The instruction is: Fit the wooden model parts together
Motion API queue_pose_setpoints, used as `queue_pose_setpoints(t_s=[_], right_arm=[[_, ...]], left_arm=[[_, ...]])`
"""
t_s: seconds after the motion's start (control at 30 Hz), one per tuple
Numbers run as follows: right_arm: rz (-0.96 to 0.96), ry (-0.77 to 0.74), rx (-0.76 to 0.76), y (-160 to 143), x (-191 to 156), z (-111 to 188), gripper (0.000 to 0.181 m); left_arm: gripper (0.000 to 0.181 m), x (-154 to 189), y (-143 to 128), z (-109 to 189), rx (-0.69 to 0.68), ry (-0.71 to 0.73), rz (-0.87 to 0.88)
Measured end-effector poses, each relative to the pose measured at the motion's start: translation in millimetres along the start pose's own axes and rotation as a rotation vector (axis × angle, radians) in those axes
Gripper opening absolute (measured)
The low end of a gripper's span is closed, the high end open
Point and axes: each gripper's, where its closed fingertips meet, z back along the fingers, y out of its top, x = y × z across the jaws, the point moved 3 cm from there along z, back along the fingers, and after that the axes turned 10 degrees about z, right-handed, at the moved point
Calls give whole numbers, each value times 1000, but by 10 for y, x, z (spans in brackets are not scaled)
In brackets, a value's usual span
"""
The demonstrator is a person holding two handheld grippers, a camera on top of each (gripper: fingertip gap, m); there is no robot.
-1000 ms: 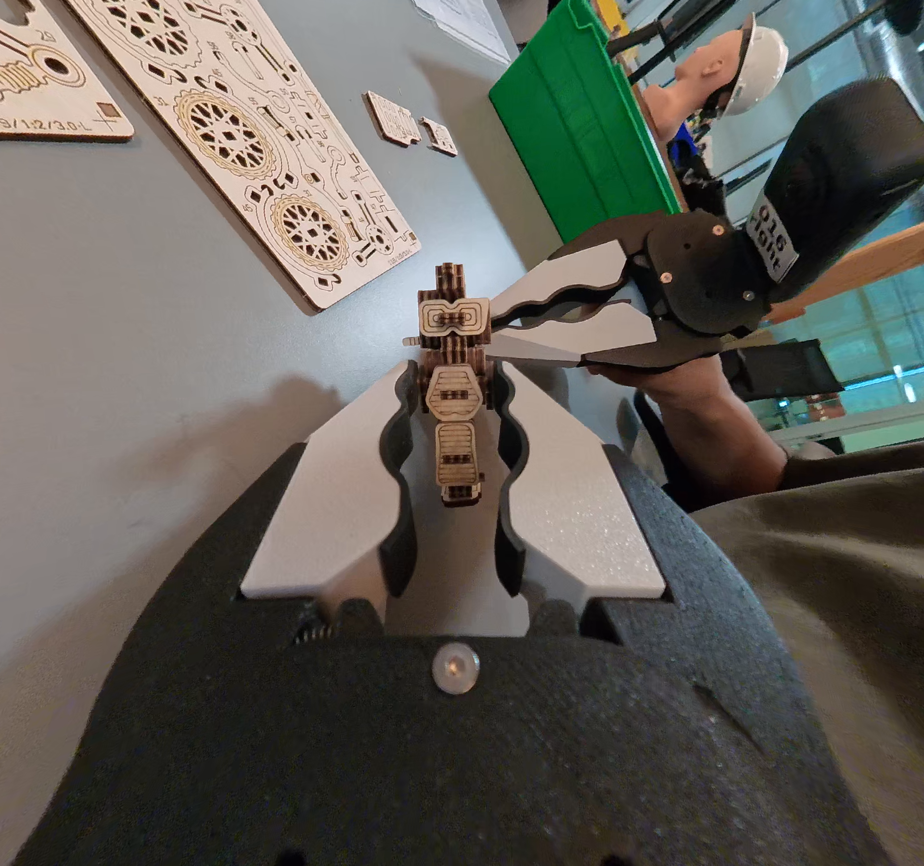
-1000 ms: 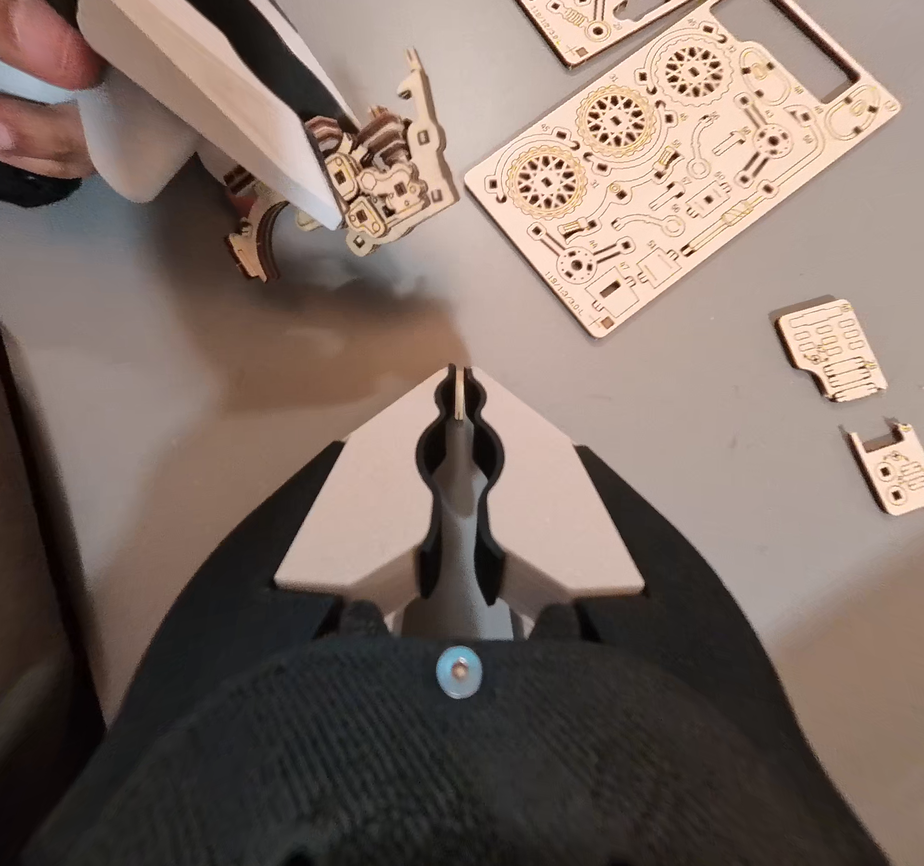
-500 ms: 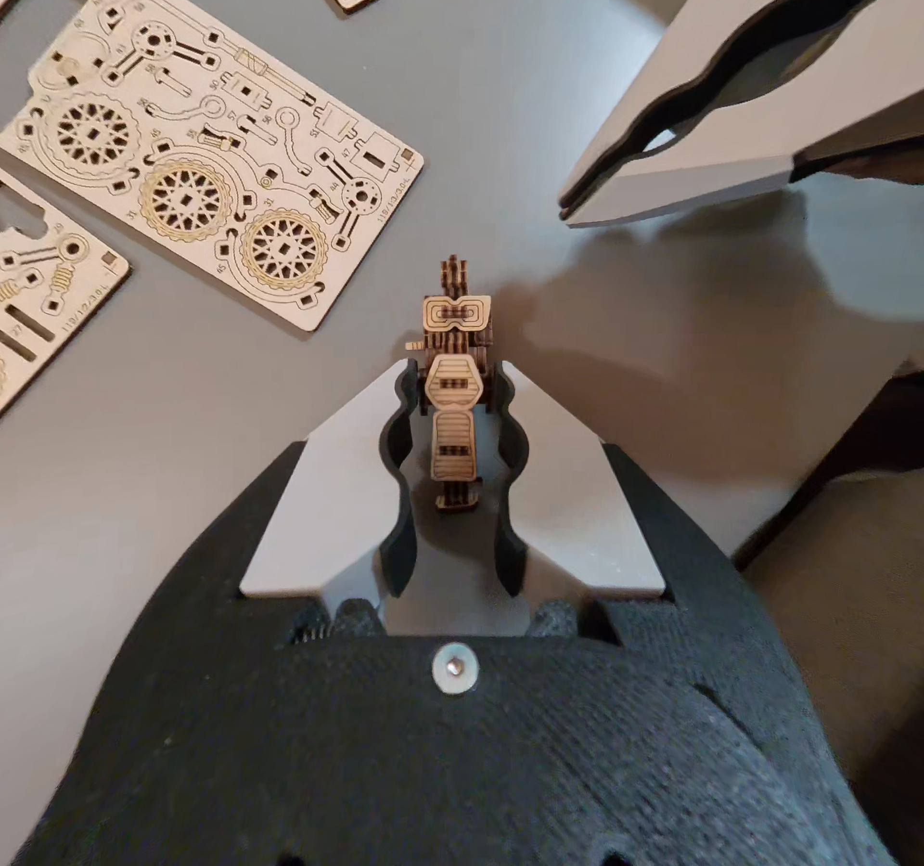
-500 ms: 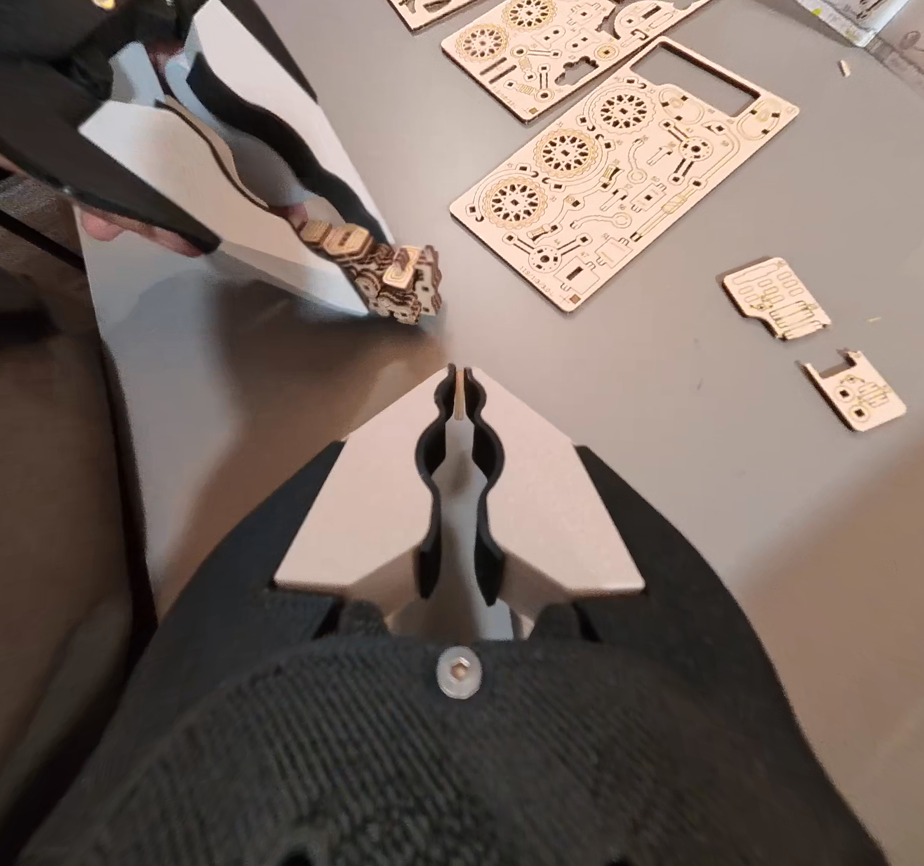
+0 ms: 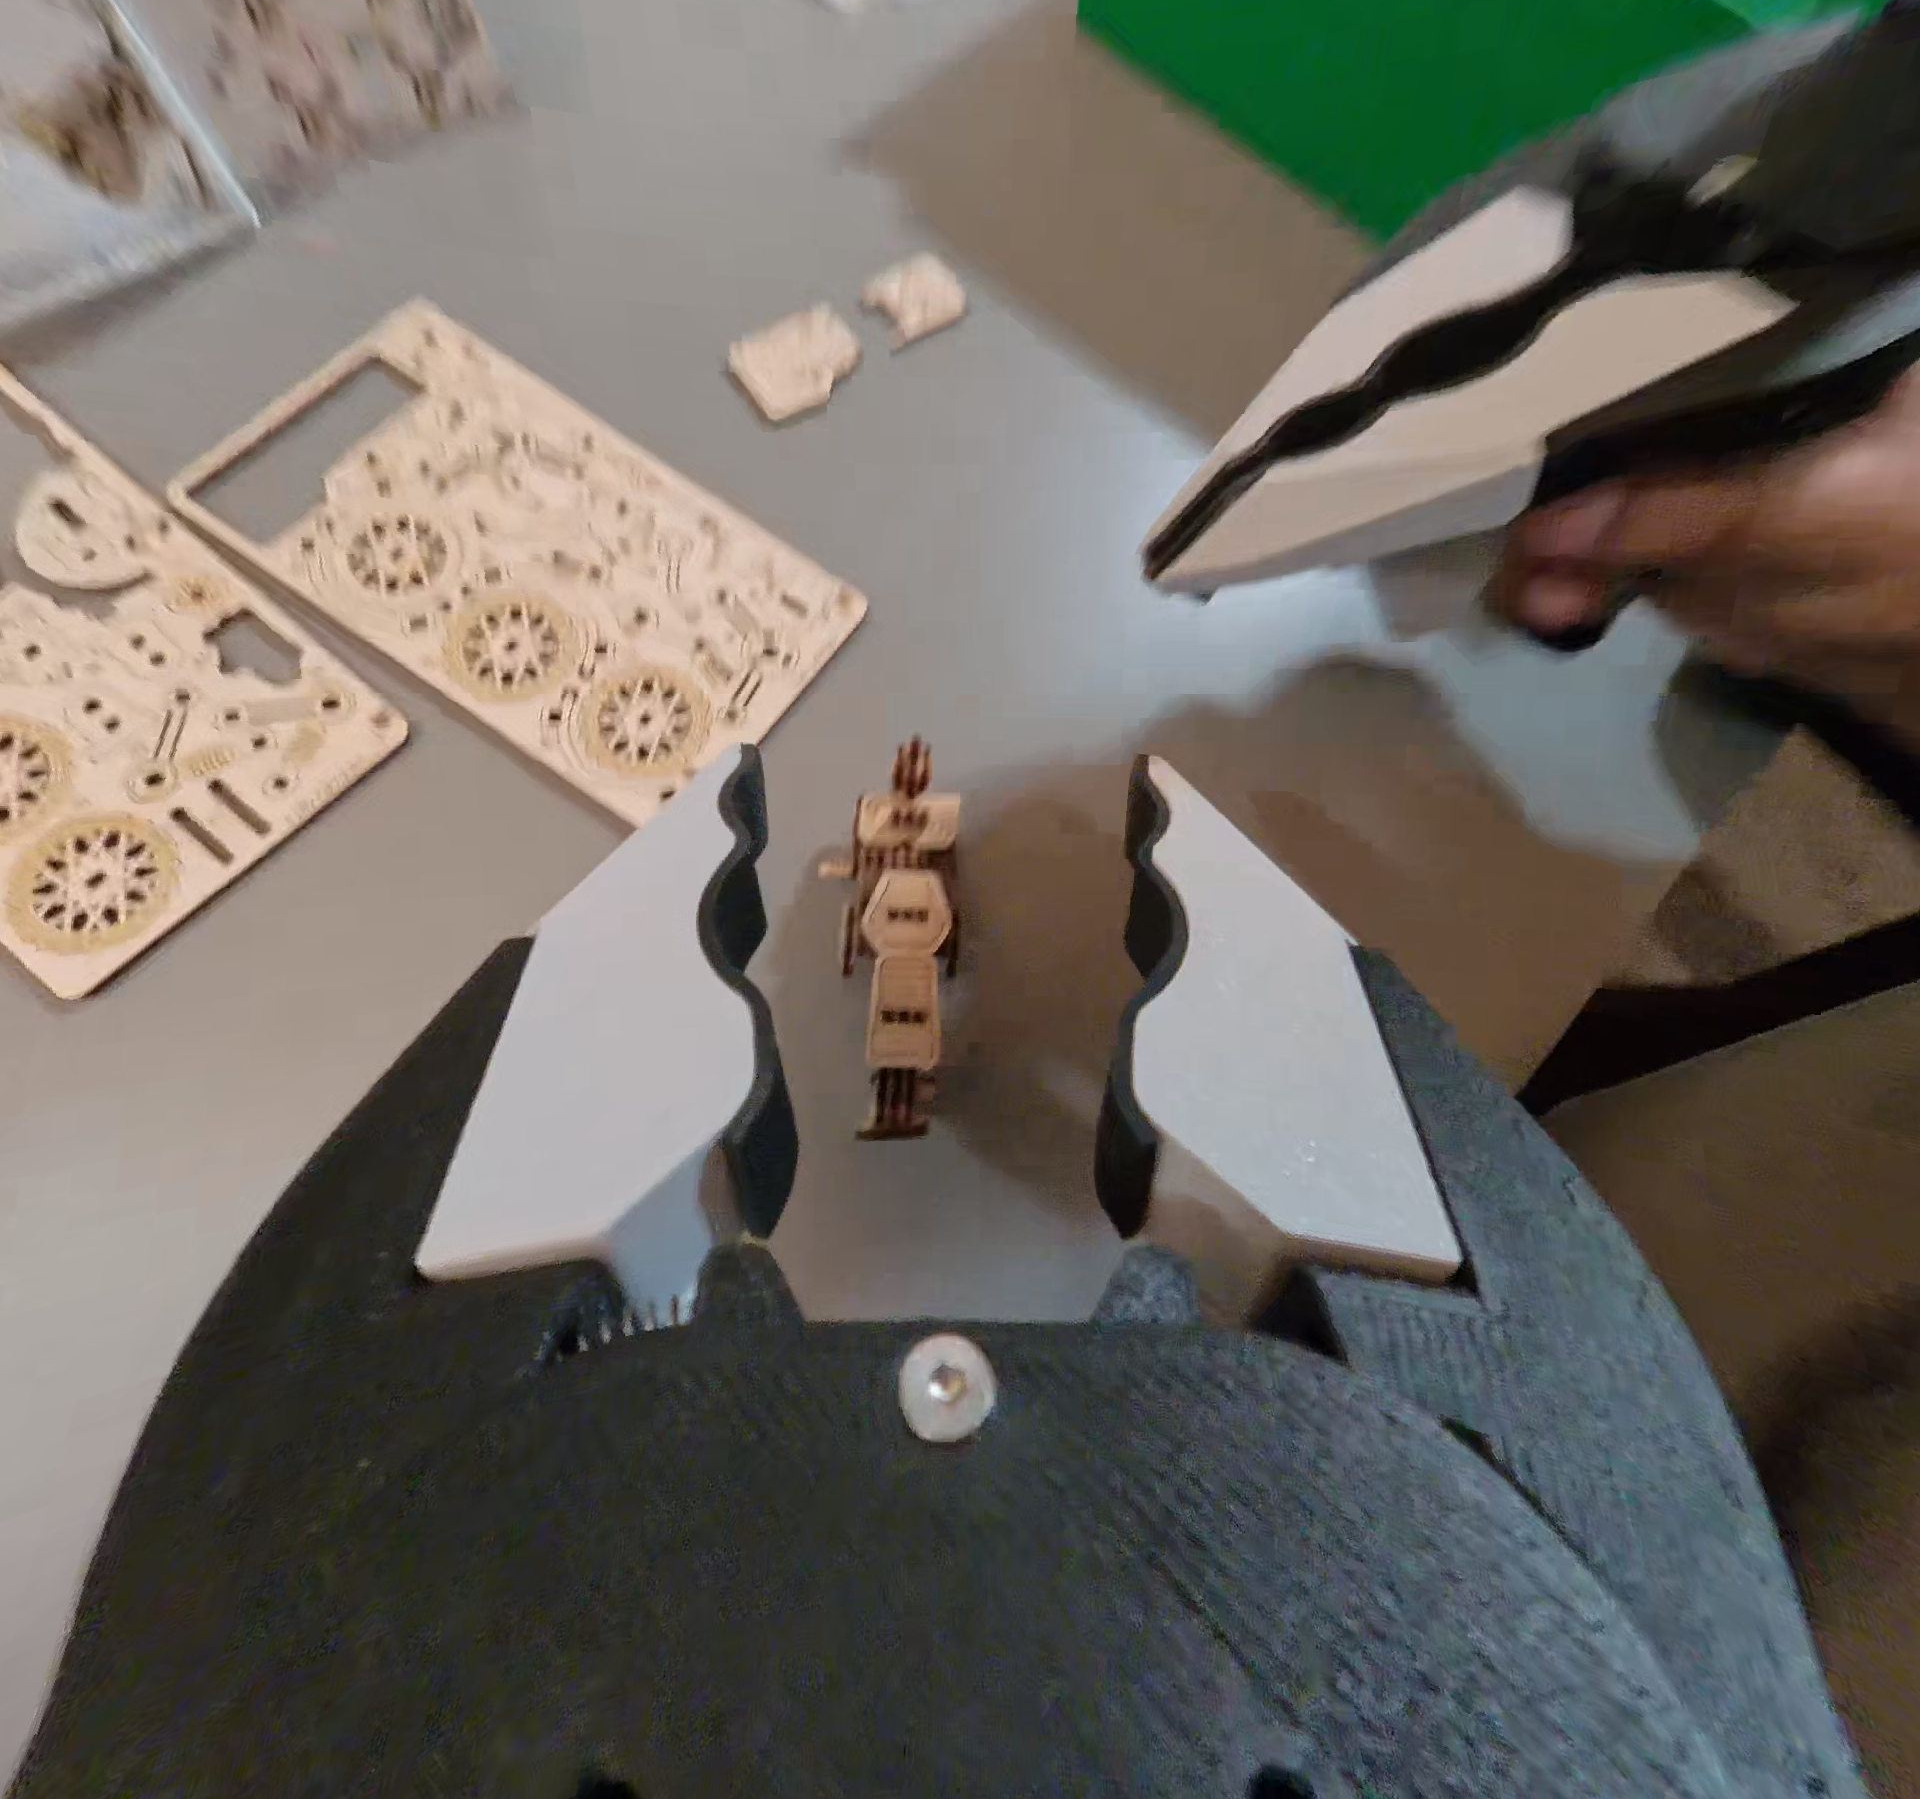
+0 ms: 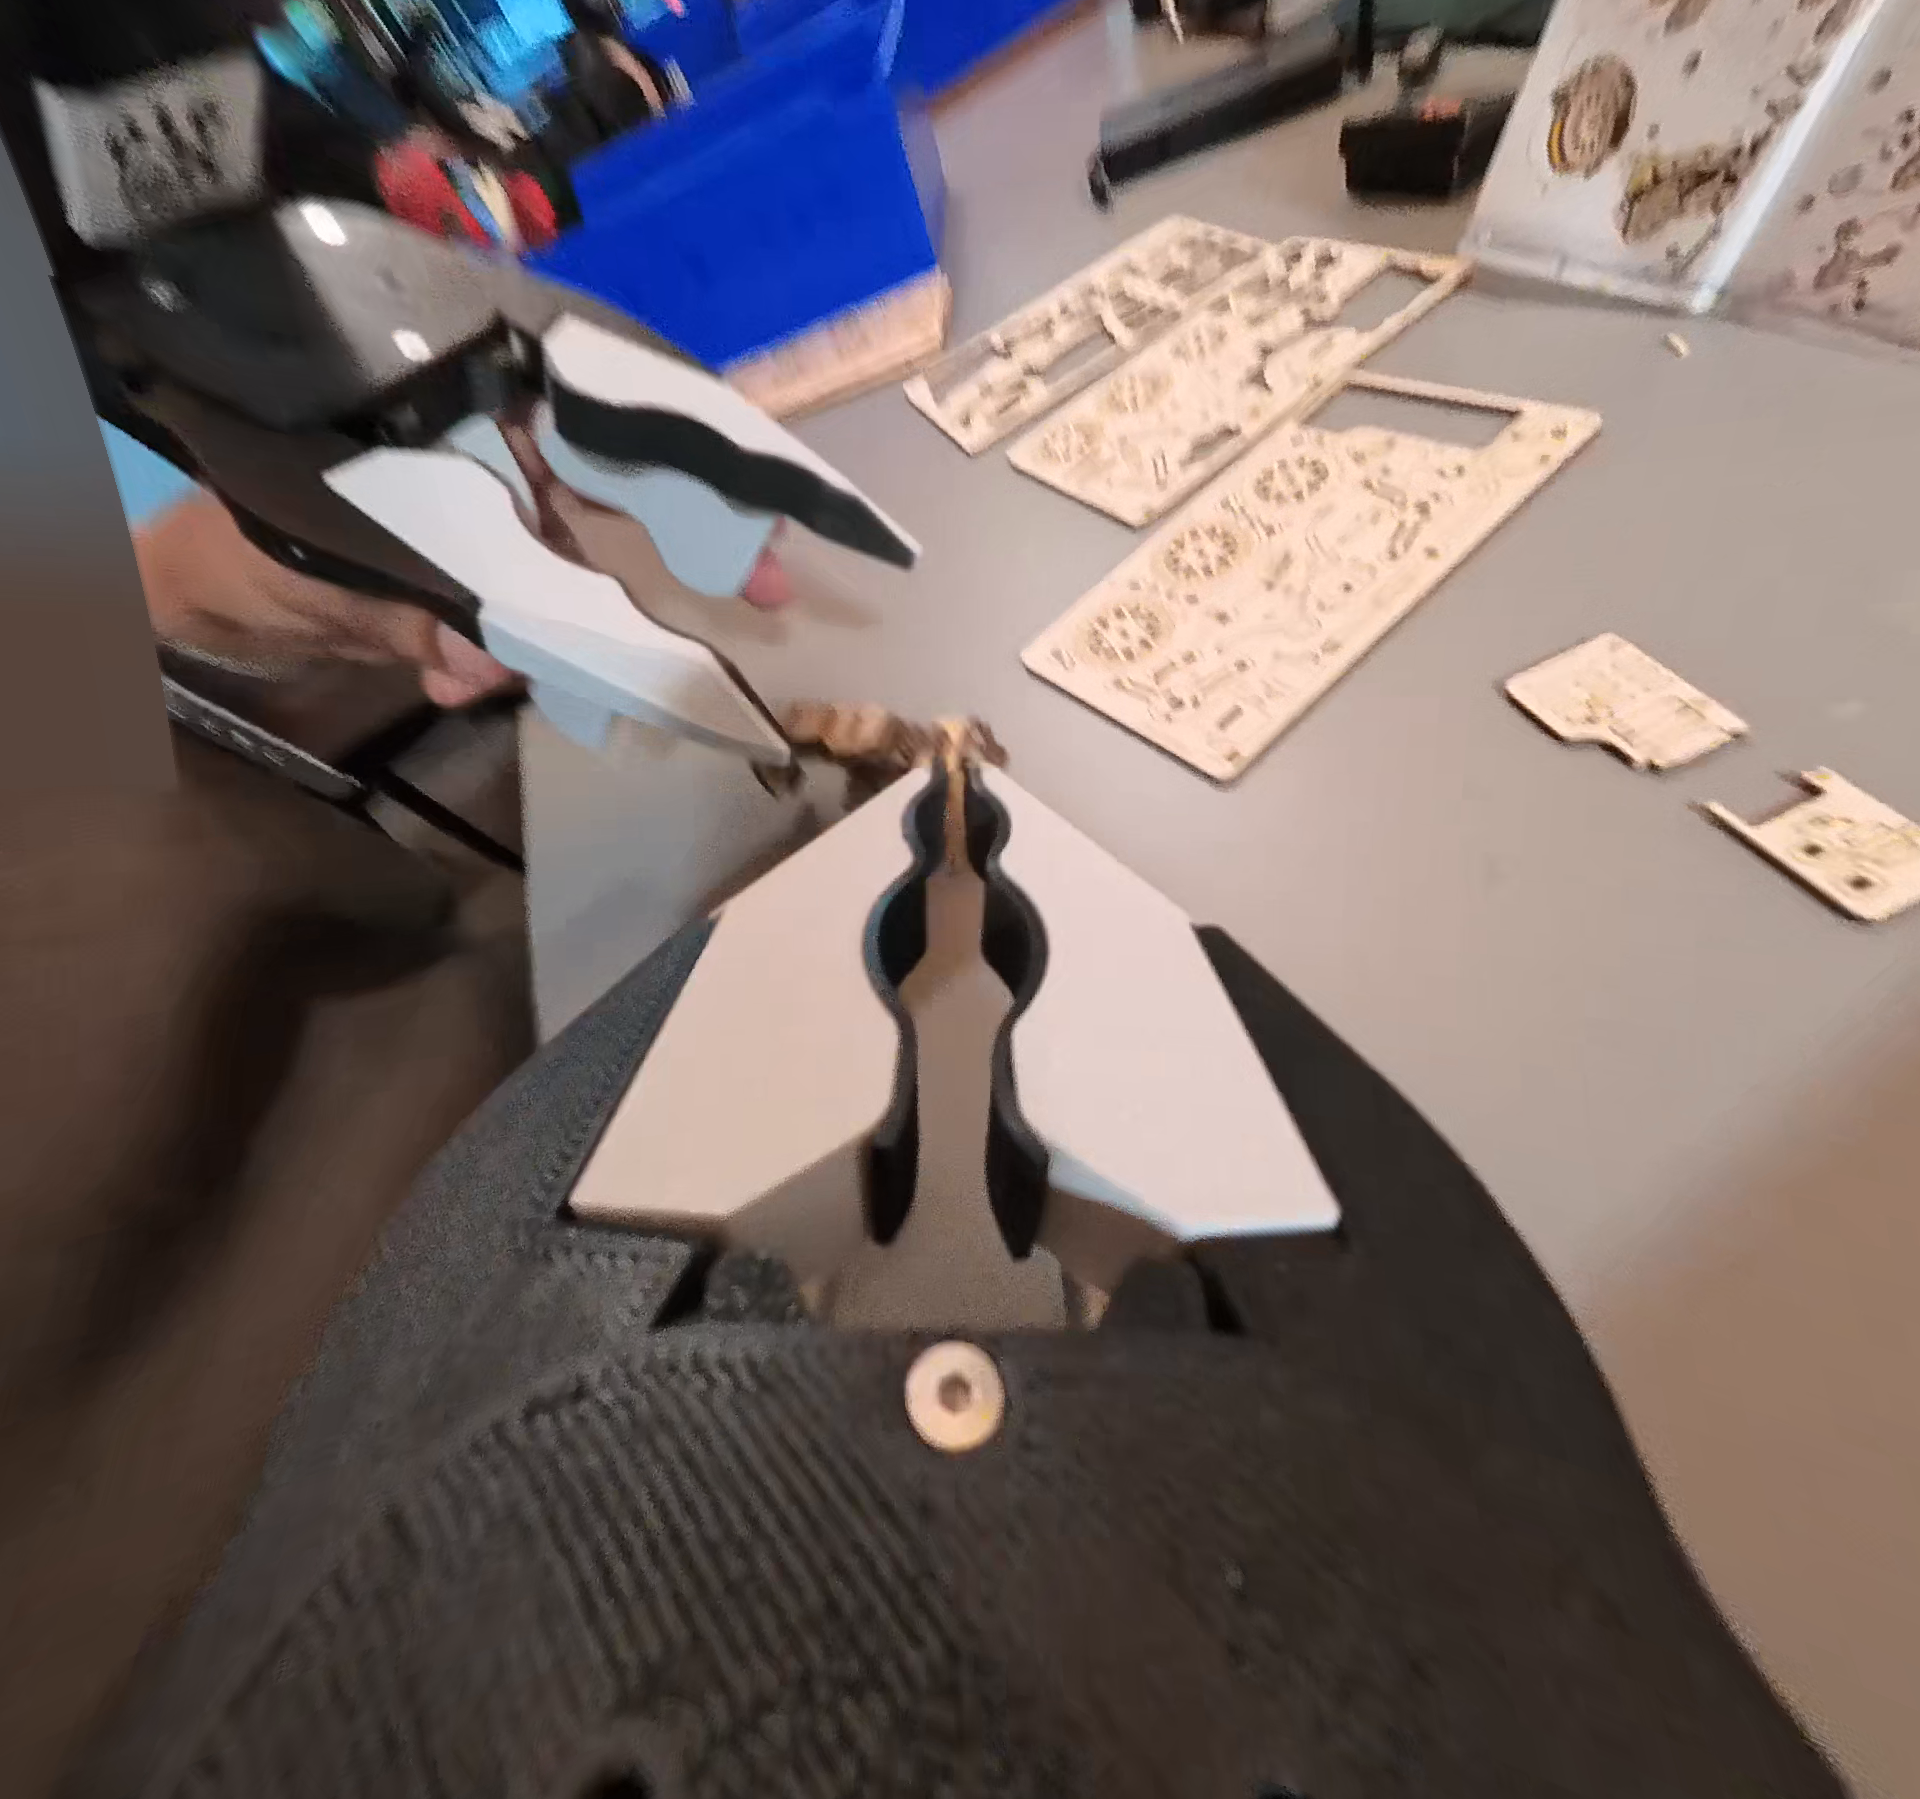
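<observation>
Two hand-held grippers: left (image 5: 940, 793) agape, right (image 6: 951, 781) pinching wooden sliver (image 6: 948, 819) | grey table (image 5: 644, 222)

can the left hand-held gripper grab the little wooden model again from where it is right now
Probably yes. The left hand-held gripper is open, with the wooden model standing on the table between its fingers, touching neither. Nothing blocks it; closing should catch it.

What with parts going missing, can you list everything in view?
model: one, tan, standing between left claw's fingers
sheets: three at least, tan, flat on table
pieces: two, tan, beside sheets
thin part: one, tan, in right claw
green bin: one, table's far side
blue bin: one, far left
box: one, pale, far right
table: one, grey
hands: two, behind claws
left claw: black-grey, open
right claw: black-grey, shut
</observation>
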Motion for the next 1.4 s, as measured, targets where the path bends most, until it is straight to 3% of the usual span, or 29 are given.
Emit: queue_pose_setpoints(t_s=[0.07, 0.13, 0.27, 0.33, 0.5, 0.6, 0.7, 0.8, 0.93, 1.17, 1.4], right_arm=[[1, 61, 152, 195, -100, 65, 1], [92, 60, 287, 398, -213, 169, 0], [281, 14, 345, 521, -389, 227, 0], [330, 14, 355, 536, -459, 207, 0], [329, 85, 470, 635, -636, 203, 0], [84, 78, 501, 633, -494, 168, 0], [-261, 220, 659, 663, -441, 239, 0], [-478, 324, 742, 592, -407, 204, 0], [-483, 373, 716, 563, -514, 92, 0], [-484, 389, 709, 550, -554, 58, 0], [-480, 413, 680, 527, -531, 65, 0]], left_arm=[[56, 145, 137, 94, 110, -109, 70], [45, 256, 223, 155, 168, -305, 238], [31, 384, 402, 416, 241, -920, 661], [28, 357, 404, 461, 263, -1039, 752], [26, 487, 259, 393, 207, -1080, 737], [29, 548, 307, 457, 300, -1148, 738], [31, 552, 321, 438, 426, -1031, 665], [31, 621, 285, 416, 423, -955, 579], [28, 639, 221, 331, 401, -831, 507], [0, 585, 246, 416, 466, -848, 513], [0, 538, 240, 430, 454, -808, 445]])
